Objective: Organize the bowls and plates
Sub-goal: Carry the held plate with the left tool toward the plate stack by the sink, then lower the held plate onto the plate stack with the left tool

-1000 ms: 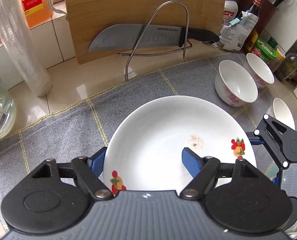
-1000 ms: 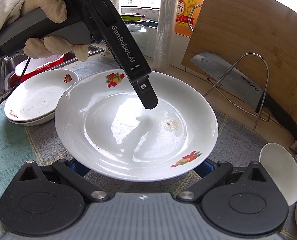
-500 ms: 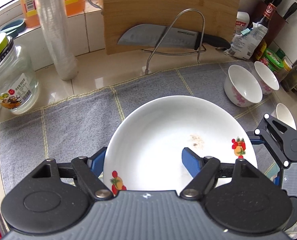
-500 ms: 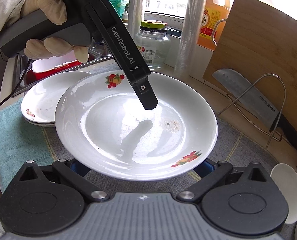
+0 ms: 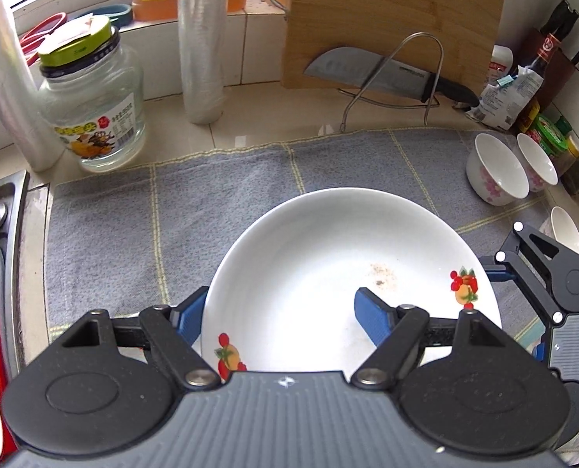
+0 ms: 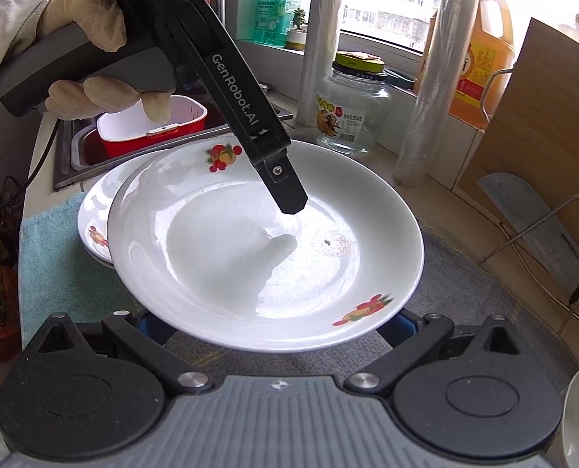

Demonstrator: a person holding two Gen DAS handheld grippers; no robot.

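White plate (image 6: 250, 257) with fruit prints is up off the grey mat (image 5: 133, 226), carried over the surface, its left rim overlapping a second plate (image 6: 94, 210) lying on the blue towel (image 6: 47, 269). Left tongs (image 5: 277, 312) pinch the plate's rim, one blue pad inside, one under the edge. Right tongs (image 6: 273, 321) are spread wide beneath the near rim. Two floral bowls (image 5: 496, 175) sit side by side, far right.
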